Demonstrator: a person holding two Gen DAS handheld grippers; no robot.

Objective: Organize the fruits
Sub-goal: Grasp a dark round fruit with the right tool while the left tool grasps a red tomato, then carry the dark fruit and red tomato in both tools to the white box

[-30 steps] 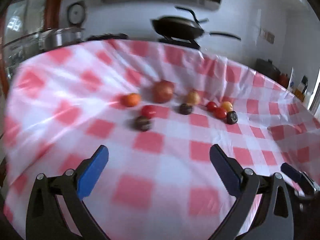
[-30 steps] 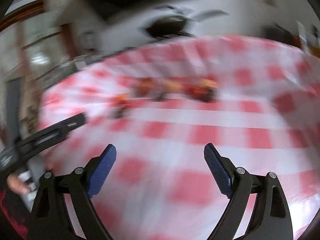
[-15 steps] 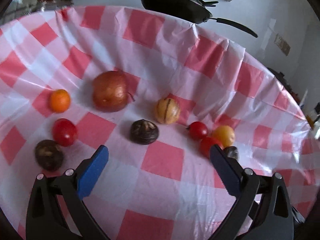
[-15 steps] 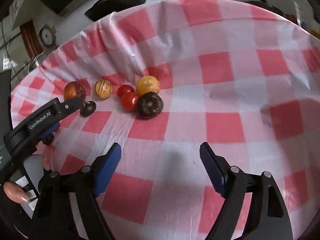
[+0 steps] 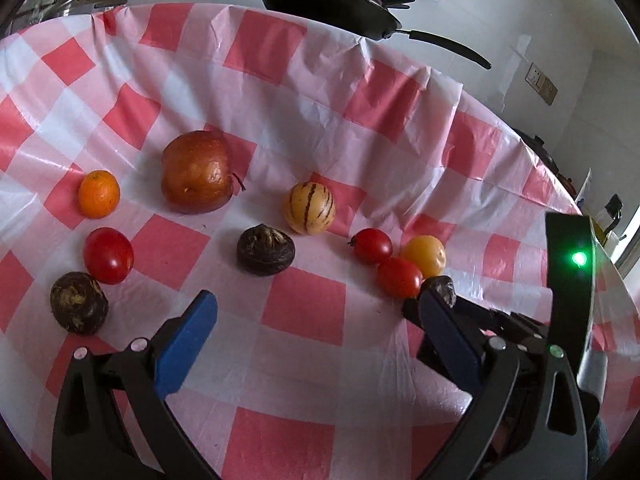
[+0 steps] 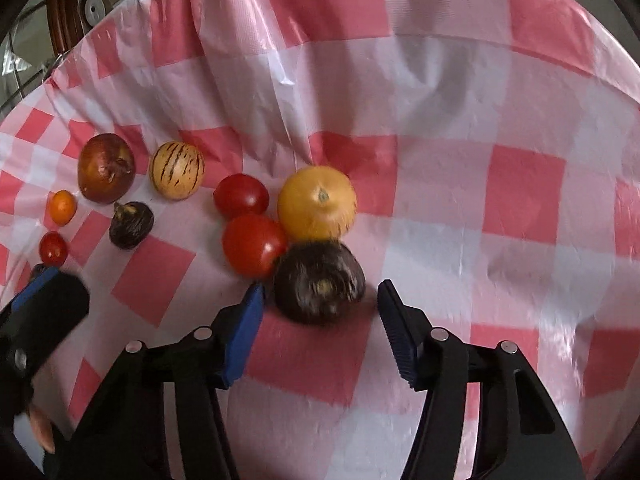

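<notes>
While tilted down, right gripper (image 6: 320,312) jaws are closing around dark fruit (image 6: 319,282).

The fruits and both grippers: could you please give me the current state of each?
Right gripper: jaws closing around the dark fruit, pads not yet touching it.
Left gripper: open, empty, above the tablecloth.
Dark fruit: on the cloth, touching a red tomato and the yellow fruit.
Apple: resting, apart from the others.
Striped fruit: resting, untouched.
Small orange: resting, untouched.
</notes>
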